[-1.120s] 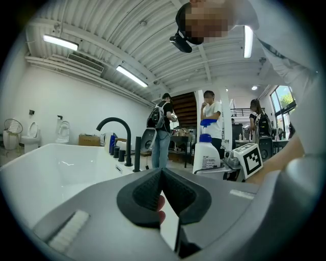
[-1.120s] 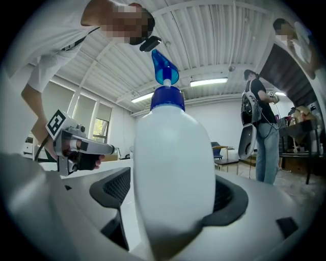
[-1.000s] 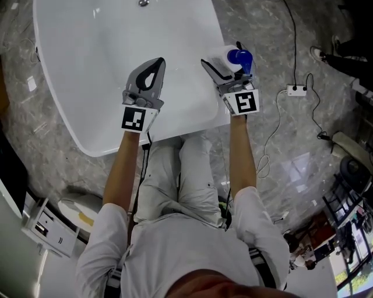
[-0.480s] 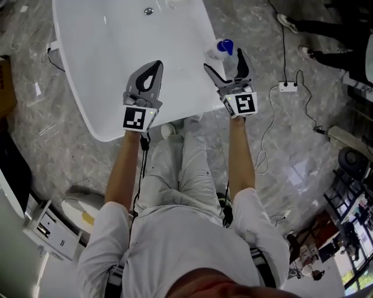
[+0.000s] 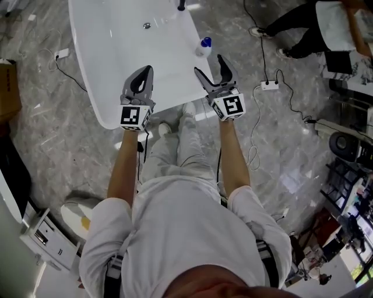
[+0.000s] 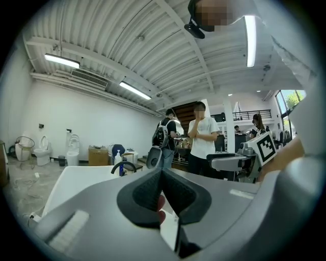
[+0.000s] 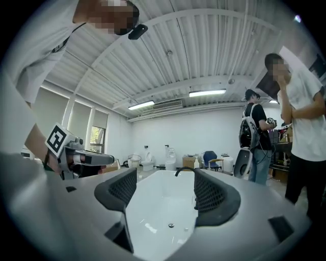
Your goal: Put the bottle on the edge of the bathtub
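Note:
In the head view a small white bottle with a blue cap stands upright on the right rim of the white bathtub. My right gripper hangs just short of that rim, nearer to me than the bottle and apart from it. Its jaws are closing with nothing between them; the right gripper view shows only the tub's inside through the gap of the right gripper. My left gripper is over the tub's near end, shut and empty, its tips meeting in the left gripper view.
A black faucet and a drain are at the tub's far end. A power strip with cables lies on the marble floor to the right. A person stands at top right. A toilet is at lower left.
The bottle was between the right jaws a second ago. It now stands alone on the rim, and the right gripper has drawn back toward me. The left gripper stays shut.

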`<state>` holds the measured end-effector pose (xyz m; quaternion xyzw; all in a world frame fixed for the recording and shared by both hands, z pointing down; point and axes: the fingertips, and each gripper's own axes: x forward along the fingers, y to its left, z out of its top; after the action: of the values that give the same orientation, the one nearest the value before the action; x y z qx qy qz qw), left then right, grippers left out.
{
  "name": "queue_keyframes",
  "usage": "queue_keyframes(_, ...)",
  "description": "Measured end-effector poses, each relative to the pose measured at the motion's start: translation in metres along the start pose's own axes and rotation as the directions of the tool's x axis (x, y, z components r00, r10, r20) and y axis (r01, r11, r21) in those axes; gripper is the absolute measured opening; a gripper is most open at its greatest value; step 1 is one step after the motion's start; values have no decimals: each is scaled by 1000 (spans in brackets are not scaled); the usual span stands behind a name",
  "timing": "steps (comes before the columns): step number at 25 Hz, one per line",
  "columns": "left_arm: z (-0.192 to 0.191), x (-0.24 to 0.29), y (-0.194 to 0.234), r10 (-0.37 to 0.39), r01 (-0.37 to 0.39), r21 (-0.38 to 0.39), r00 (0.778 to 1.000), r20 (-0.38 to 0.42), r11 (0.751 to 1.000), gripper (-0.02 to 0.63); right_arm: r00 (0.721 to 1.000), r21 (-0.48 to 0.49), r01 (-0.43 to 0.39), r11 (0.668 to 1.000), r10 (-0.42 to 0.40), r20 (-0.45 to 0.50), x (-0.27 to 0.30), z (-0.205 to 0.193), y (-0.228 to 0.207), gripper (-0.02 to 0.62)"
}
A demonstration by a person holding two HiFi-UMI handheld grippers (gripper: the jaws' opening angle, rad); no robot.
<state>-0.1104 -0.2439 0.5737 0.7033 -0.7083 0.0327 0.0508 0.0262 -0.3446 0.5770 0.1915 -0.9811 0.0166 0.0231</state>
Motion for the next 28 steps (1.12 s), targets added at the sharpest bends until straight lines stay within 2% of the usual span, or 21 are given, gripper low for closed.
queue_keyframes(3, 24, -27, -7, 24, -24, -14, 1000, 3, 1000, -5, 1000, -5, -26, 1000, 26, 4, -16, 32, 21, 301)
queue_keyframes(7, 45, -60, -21, 52, -52, -31, 999, 6, 998, -5, 998, -10, -56, 998, 56, 22, -38, 67, 42, 280)
queue_keyframes(14, 69, -91, -42, 74, -74, -25, 997, 23, 997, -5, 993, -25, -116, 993, 117, 12, -63, 91, 67, 216)
queue_keyframes(20, 85, -99, -58, 63, -63, 7, 997, 37, 998, -5, 995, -13, -102, 995, 102, 22, -84, 105, 72, 127)
queue_keyframes(23, 90, -101, -63, 67, -68, 32, 997, 29, 997, -5, 996, -15, -84, 996, 84, 39, -93, 113, 74, 56)
queue_keyframes(28, 96, -102, -73, 69, -71, 45, 997, 29, 997, -5, 996, -21, -65, 998, 66, 55, -102, 117, 71, 5)
